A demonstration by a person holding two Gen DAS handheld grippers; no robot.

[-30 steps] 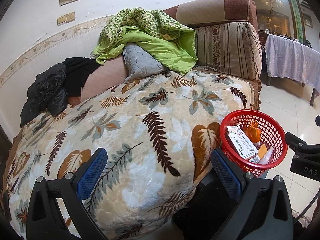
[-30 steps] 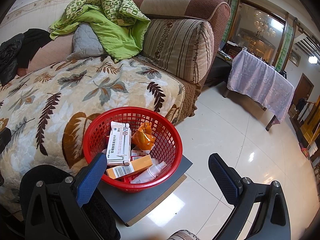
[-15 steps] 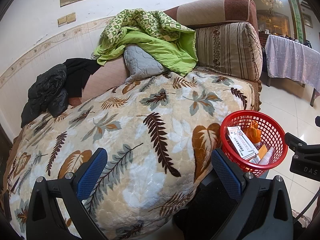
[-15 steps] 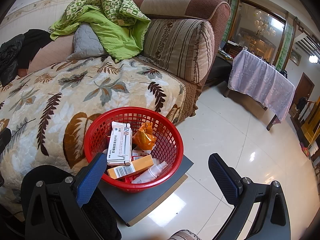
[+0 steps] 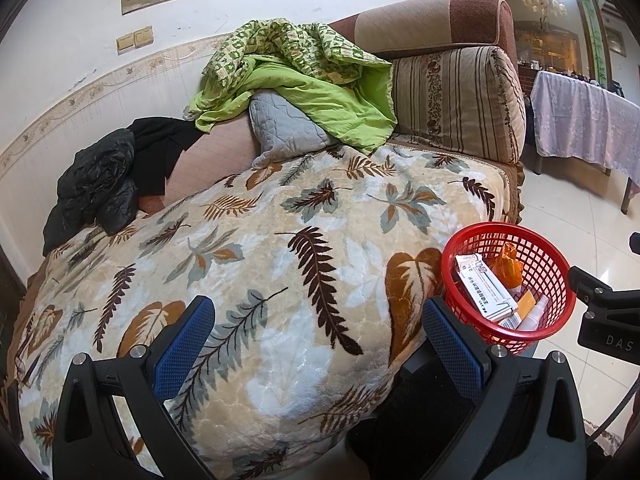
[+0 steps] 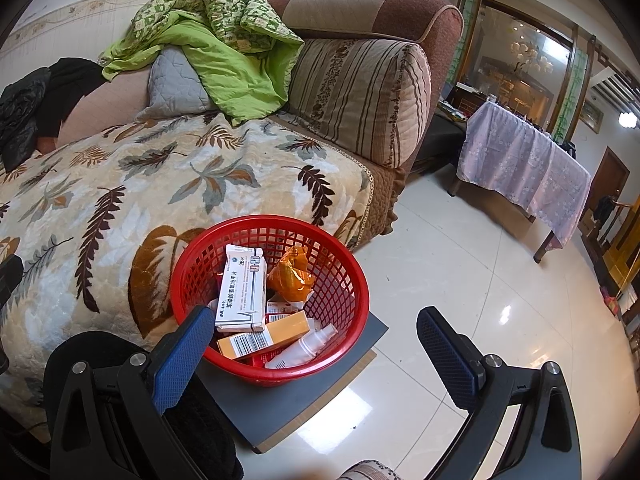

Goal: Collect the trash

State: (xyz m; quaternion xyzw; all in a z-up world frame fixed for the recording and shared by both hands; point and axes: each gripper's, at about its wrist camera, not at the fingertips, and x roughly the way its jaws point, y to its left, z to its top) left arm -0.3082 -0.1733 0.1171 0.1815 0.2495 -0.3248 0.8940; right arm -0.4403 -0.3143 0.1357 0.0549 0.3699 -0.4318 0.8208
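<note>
The sofa (image 5: 440, 20) fills most of what your cameras see, its seat covered by a cream blanket with a leaf print (image 5: 280, 260). At the back of it lie a crumpled green quilt (image 5: 304, 76) over a grey quilted cushion (image 5: 280, 128), a striped cushion (image 5: 460, 100) against the armrest, and dark clothing (image 5: 104, 176) bunched at the far end. Across the shiny tiled floor (image 6: 460, 272) stands a table under a lilac cloth (image 6: 520, 160), well apart from the sofa.

Just beside the sofa's front edge, a red mesh basket (image 6: 352, 280) sits on a grey board (image 6: 296, 400) that rests on the floor. The collected trash is inside it: a white medicine box (image 6: 242, 292) leaning upright, an orange box with a barcode (image 6: 264, 334) lying below it, a crumpled orange wrapper (image 6: 290, 278), and a small white bottle (image 6: 302, 346) on its side.

Your left gripper (image 5: 316, 344) is spread wide with nothing between its blue pads, pointing at the blanket. Your right gripper (image 6: 316, 344) is equally wide and empty, hanging just above the basket's near rim, its left pad in front of that rim.
</note>
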